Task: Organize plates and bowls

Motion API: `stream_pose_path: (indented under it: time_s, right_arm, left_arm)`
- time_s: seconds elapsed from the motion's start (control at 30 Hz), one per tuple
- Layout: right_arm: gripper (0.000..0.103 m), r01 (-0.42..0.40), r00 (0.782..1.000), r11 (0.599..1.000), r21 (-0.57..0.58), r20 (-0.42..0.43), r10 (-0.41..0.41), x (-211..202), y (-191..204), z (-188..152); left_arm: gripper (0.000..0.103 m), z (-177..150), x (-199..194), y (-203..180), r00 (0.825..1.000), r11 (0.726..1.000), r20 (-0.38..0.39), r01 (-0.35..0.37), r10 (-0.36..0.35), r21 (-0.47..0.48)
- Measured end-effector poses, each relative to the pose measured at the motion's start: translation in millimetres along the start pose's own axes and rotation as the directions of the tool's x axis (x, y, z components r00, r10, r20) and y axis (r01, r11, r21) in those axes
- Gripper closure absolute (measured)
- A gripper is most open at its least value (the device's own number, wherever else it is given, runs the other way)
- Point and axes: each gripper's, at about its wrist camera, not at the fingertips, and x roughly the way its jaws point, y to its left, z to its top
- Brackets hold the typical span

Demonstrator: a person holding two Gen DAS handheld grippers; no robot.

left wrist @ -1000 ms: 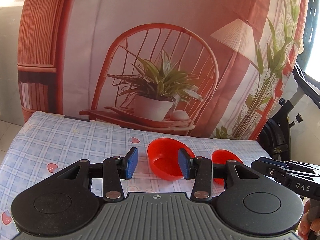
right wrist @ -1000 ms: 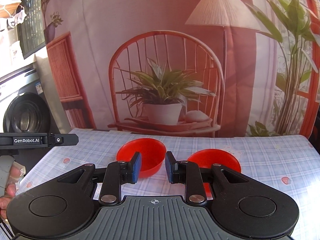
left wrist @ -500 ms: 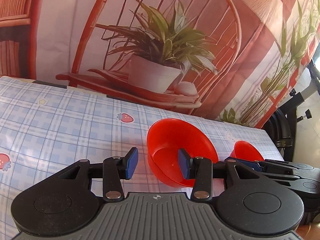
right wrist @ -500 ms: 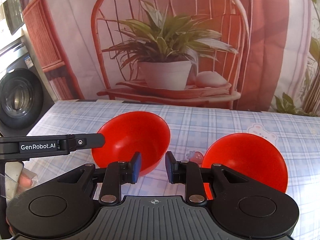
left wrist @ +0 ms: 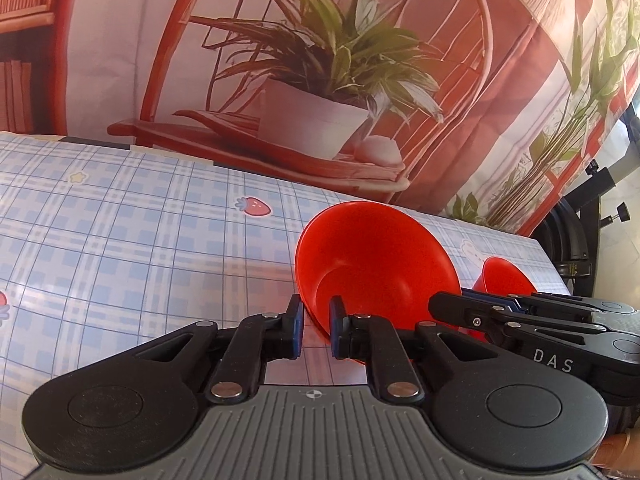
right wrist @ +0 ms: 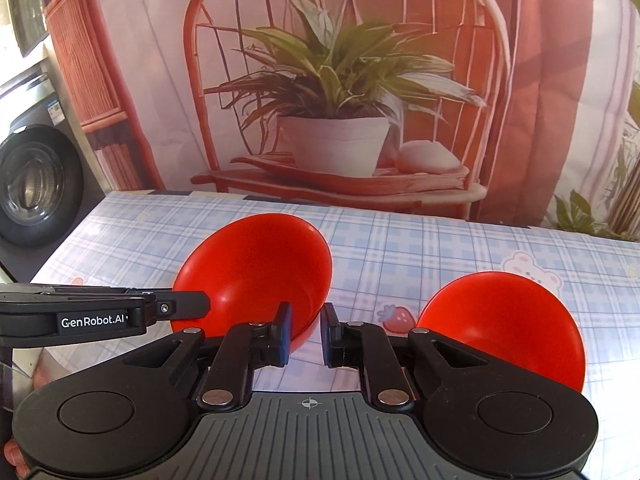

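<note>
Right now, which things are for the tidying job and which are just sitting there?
For the job: left red bowl, right red bowl.
Just there: checked tablecloth, plant backdrop, washing machine.

So the table's got this blue-and-white plaid tablecloth [right wrist: 420,248] with little cartoon prints on it: a strawberry [left wrist: 253,206] up in the middle of the left wrist view, a yellow star [left wrist: 75,177] further left, and a white bear [right wrist: 527,268] at the right of the right wrist view. Behind the table hangs a printed backdrop [right wrist: 340,80] showing a potted plant on a red wicker chair. At the left edge of the right wrist view there's a washing machine [right wrist: 32,184]. Some black exercise-bike-looking frame [left wrist: 580,240] sits at the far right of the left wrist view.
</note>
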Motion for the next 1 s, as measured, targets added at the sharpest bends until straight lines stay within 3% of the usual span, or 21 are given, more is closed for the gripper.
stream_pose_path:
  time_s: [0.27, 0.6, 1.0]
  right_arm:
    - [0.090, -0.015, 0.999, 1.000, 0.001, 0.049, 0.014, -44, 14, -3]
    - [0.090, -0.047, 0.992, 0.995, 0.086, 0.122, 0.037, -117, 12, -41]
    - [0.090, -0.055, 0.982, 0.983, 0.176, 0.189, 0.021, -175, -13, -89]
  left_arm:
    - [0.089, -3, -54, -21, 0.998, 0.999, 0.055, -0.027, 0.026, 0.031]
    - [0.089, -27, -115, -67, 0.996, 0.994, 0.077, -0.046, 0.039, 0.098]
    - [0.088, -63, -134, -118, 0.998, 0.985, 0.038, -0.050, 0.044, 0.165]
